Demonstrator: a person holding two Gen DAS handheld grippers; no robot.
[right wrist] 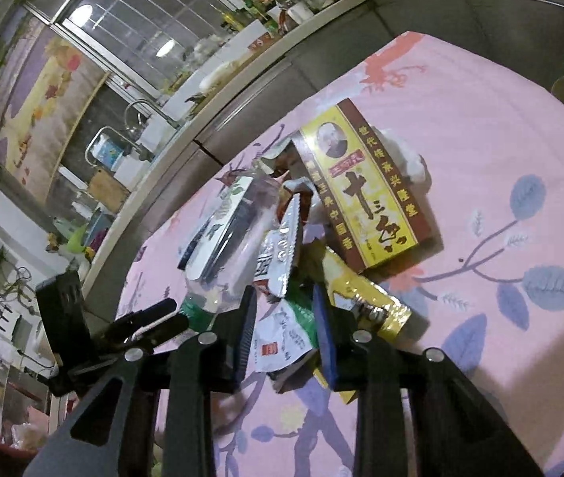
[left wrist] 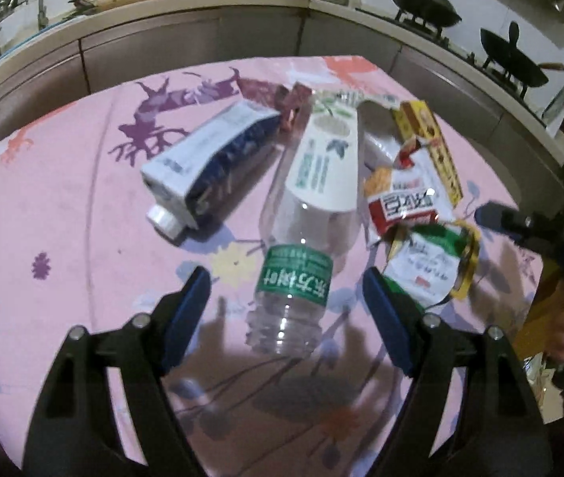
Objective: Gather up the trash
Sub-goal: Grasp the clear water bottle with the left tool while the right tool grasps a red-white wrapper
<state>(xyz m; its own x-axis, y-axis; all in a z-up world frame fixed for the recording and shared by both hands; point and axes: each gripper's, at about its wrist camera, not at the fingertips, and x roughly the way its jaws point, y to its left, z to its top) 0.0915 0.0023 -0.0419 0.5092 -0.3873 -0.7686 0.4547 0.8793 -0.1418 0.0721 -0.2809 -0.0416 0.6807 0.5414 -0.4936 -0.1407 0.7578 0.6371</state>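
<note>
Presently the pick-up step is in hand: trash lies heaped on the pink tablecloth [left wrist: 43, 206]. Largest first, the clear bottle [left wrist: 302, 238] lies ahead of the left gripper [left wrist: 286, 298], its base end between the wide-open jaws, untouched. Next move, by judgement: lower and close on it. The right gripper [right wrist: 284, 334] stands half closed astride the green-and-white wrapper [right wrist: 282, 338]; whether the pads pinch it cannot be told. The yellow box [right wrist: 361, 198] lies beyond.
</note>
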